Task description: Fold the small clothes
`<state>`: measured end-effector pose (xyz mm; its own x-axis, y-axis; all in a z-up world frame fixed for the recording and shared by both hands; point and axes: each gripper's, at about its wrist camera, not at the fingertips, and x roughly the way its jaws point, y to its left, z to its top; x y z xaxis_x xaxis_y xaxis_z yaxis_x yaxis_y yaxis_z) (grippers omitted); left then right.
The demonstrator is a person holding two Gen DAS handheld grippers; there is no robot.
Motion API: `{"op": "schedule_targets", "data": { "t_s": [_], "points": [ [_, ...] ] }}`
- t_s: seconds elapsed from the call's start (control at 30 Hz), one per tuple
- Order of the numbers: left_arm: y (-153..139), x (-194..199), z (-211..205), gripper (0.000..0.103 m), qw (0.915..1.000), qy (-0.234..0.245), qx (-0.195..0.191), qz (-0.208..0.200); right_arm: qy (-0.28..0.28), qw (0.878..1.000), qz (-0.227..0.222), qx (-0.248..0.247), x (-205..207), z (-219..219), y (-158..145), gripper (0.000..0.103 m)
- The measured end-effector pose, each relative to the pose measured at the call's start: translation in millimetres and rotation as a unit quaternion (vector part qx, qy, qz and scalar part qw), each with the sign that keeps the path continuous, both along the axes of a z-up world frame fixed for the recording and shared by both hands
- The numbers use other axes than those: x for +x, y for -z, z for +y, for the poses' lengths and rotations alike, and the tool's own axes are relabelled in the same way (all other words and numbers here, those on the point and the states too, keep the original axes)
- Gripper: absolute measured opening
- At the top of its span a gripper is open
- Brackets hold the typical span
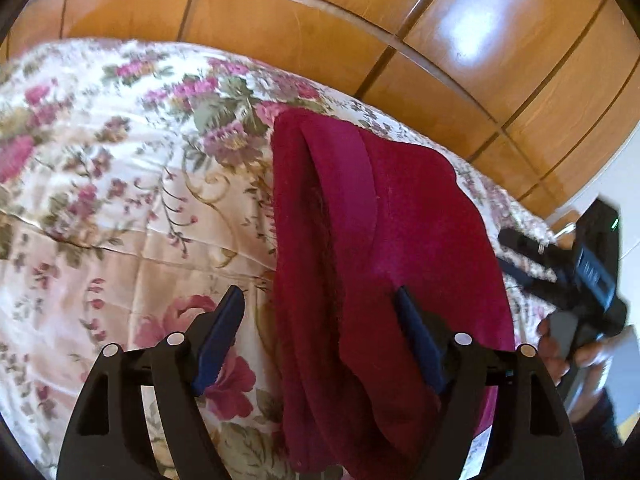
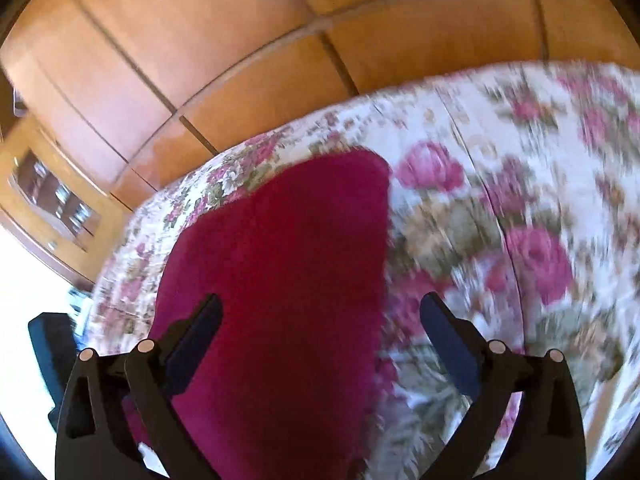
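Both my jaws gaping wide, gripping nothing; left gripper (image 1: 320, 312) and right gripper (image 2: 320, 320) hover over the folded red garment (image 1: 384, 240) on the floral bedspread (image 1: 120, 180).

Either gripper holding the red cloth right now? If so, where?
Neither. Left gripper and right gripper both stand open over the red cloth, which lies on the floral bedspread; no pad presses it.

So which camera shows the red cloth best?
The left wrist view: the red cloth is sharp there, with folds and a smooth band visible. The right wrist view shows it only as a blurred red shape.
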<state>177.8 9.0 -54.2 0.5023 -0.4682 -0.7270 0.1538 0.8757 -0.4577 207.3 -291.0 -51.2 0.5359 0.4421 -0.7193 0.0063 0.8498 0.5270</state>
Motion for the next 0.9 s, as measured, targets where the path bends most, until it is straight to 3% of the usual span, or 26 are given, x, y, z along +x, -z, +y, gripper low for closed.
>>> {"op": "schedule_targets", "data": {
  "t_s": [0.07,0.2,0.23,0.33,0.37,0.43,0.5,0.7,0.9],
  "points": [
    [6.8,3.5,4.3,0.076,0.9996,0.006,-0.027,0.01,-0.011,0.999,0.017,0.038,0.2,-2.0,15.0,0.098],
    [21.7,8.8,16.1,0.075,0.995,0.007,-0.092,0.038,-0.042,0.995,0.026,0.089,6.6,7.7,33.5,0.084],
    [24.3,8.7,18.0,0.07,0.9938,0.008,-0.103,0.04,-0.048,0.993,0.026,0.104,8.6,10.6,35.8,0.073],
    [31.3,8.5,19.5,0.048,0.9847,0.032,-0.165,0.045,-0.048,0.993,0.028,0.103,10.8,15.9,36.0,0.066],
    [32.1,7.9,19.1,0.045,0.9826,0.036,-0.177,0.044,-0.049,0.993,0.027,0.108,10.1,15.8,33.8,0.056],
    [31.7,6.1,18.0,0.041,0.9809,0.04,-0.186,0.04,-0.052,0.993,0.02,0.105,5.8,15.7,22.4,0.042],
    [28.1,3.8,16.3,0.04,0.978,0.041,-0.201,0.039,-0.059,0.994,0.001,0.088,-1.9,18.9,6.6,0.038],
    [-10.0,6.2,-27.6,0.038,0.9743,0.098,-0.202,0.009,-0.043,0.996,-0.058,0.057,-33.0,-0.2,-38.6,0.037],
    [-43.7,35.7,-133.7,0.038,0.9651,0.189,-0.181,-0.009,0.051,0.993,-0.103,0.021,-68.2,-86.5,-72.5,0.036]
  ]
}}
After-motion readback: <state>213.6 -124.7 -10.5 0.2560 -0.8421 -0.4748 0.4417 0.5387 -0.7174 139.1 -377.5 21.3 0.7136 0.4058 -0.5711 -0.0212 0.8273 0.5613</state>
